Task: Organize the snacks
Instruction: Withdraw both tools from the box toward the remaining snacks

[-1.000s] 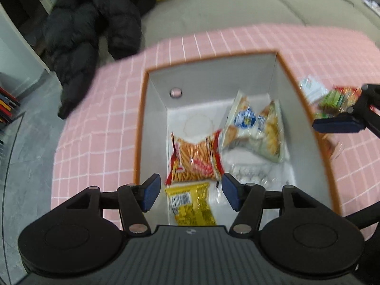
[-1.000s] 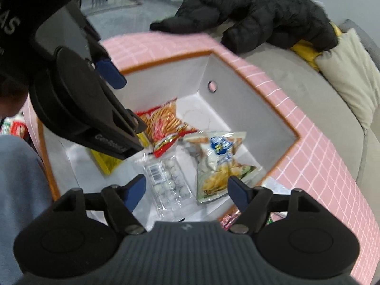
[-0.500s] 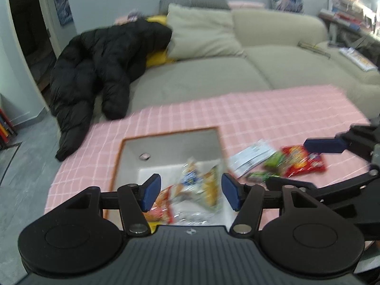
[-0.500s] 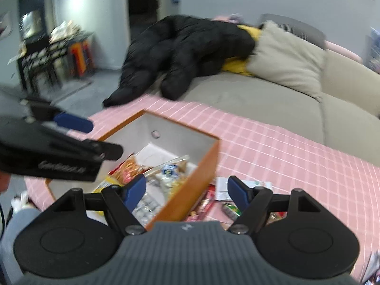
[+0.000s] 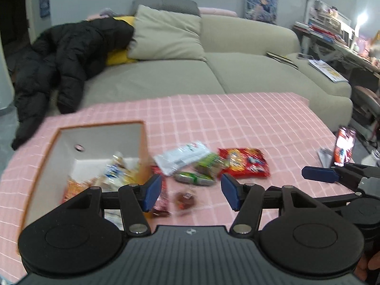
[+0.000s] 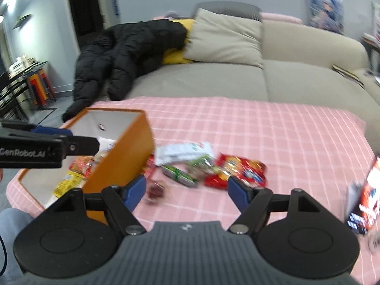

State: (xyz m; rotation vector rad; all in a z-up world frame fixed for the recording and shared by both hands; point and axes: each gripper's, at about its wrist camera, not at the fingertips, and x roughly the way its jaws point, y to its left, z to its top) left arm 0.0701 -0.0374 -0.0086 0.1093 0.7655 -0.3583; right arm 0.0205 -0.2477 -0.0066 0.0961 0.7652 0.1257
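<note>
An orange box [image 5: 142, 142] with a white inside stands at the left of the pink checked cloth and holds several snack packets [image 5: 114, 173]. To its right lie loose snacks: a white packet [image 5: 182, 155], green packets [image 5: 201, 168], a red bag [image 5: 244, 162] and a small dark red sweet [image 5: 185, 199]. My left gripper [image 5: 192, 193] hovers open and empty above the sweet. My right gripper [image 6: 187, 190] is open and empty too, over the same pile [image 6: 180, 174], with the box [image 6: 123, 159] at its left.
A phone [image 6: 368, 204] stands propped at the cloth's right edge. Behind the table is a beige sofa [image 5: 213, 78] with a black jacket [image 5: 61, 54] and a cushion. One of the left gripper's fingers [image 6: 71, 146] reaches over the box in the right wrist view.
Both views have swung from looking down into the box to looking out over the loose snacks. Both grippers moved right, away from the box, and stayed open and empty.
</note>
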